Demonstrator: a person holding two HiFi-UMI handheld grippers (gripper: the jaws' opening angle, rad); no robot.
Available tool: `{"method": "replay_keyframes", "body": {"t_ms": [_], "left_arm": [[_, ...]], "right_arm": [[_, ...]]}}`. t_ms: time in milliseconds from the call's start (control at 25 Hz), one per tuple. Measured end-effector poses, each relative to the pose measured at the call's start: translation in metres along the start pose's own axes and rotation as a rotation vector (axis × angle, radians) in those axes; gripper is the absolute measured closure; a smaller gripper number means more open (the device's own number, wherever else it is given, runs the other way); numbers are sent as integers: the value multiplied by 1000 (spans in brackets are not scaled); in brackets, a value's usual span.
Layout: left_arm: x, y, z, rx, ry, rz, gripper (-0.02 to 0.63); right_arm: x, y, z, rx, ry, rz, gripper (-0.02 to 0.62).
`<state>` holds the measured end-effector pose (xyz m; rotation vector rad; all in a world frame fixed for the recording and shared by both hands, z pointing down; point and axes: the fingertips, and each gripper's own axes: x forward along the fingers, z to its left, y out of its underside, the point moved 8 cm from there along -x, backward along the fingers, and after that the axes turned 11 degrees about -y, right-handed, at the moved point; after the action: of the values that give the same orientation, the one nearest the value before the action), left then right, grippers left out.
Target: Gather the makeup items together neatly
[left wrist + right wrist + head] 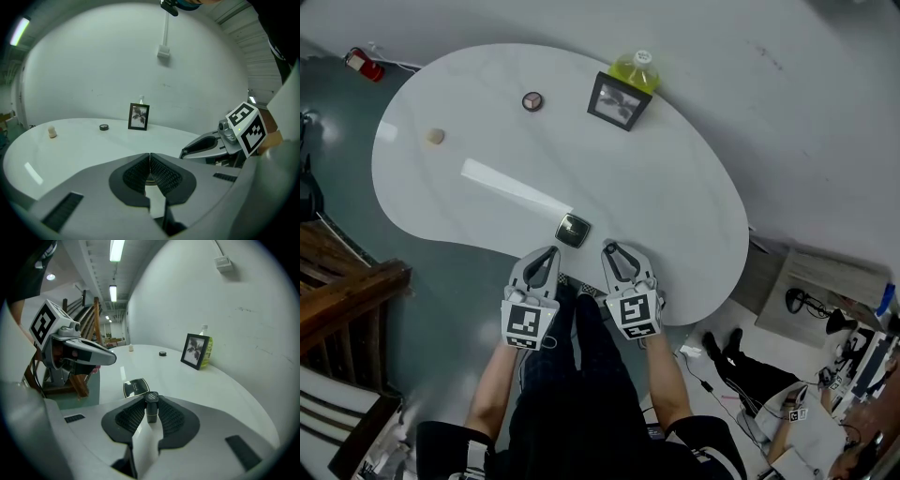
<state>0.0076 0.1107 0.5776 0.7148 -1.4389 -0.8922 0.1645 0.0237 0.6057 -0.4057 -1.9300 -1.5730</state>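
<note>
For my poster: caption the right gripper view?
Right gripper holds a black tube near a square compact on the white table.

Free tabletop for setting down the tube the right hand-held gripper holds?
Biggest bare patch: right half of the table, from the picture frame to the near edge. Also bare: the middle, between round compact and square compact. Crowded only at the back, frame beside yellow bottle.

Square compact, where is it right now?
Head view: the square compact lies by the table's near edge, just ahead of the left claw and right claw.
</note>
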Motion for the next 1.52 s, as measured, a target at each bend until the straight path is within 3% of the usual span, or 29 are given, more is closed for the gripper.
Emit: {"method": "replay_keyframes", "body": {"t_ms": [1000, 1520], "left_arm": [[-15, -2, -7, 3, -2, -10, 586], [-48, -54, -12, 48, -7, -122, 586]], "right_arm": [[-18, -7, 3, 60, -1, -58, 454], [-70, -52, 9, 23, 86, -180, 455]]}}
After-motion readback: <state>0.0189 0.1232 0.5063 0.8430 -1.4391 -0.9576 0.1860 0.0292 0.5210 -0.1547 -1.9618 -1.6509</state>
